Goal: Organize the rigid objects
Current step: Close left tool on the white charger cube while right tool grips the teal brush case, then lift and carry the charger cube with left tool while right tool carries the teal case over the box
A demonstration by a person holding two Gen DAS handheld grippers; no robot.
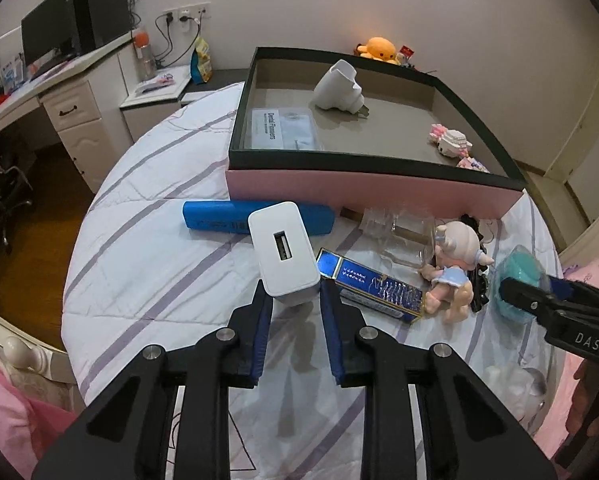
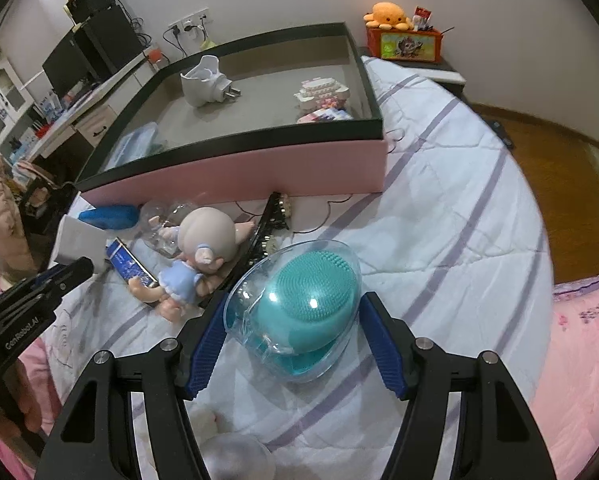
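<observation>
My left gripper (image 1: 292, 300) is shut on a white USB charger (image 1: 284, 254) and holds it above the bed, in front of the pink box (image 1: 363, 194). My right gripper (image 2: 291, 312) is shut on a teal silicone brush in a clear case (image 2: 299, 304); it also shows in the left wrist view (image 1: 519, 280). The box holds a white plug adapter (image 1: 339, 86), a clear packet (image 1: 285, 128) and a pink-white block model (image 1: 453, 142). On the bed lie a blue case (image 1: 211, 220), a blue carton (image 1: 371, 284), a doll (image 1: 453, 268), a clear jar (image 1: 399, 232) and a black hair clip (image 2: 265, 228).
The bed has a white quilt with purple stripes (image 2: 439, 216). A desk with a monitor (image 1: 51, 36) stands at the far left. An orange plush (image 2: 389, 14) sits on an orange box behind the bed. A white plush (image 2: 227, 452) lies under my right gripper.
</observation>
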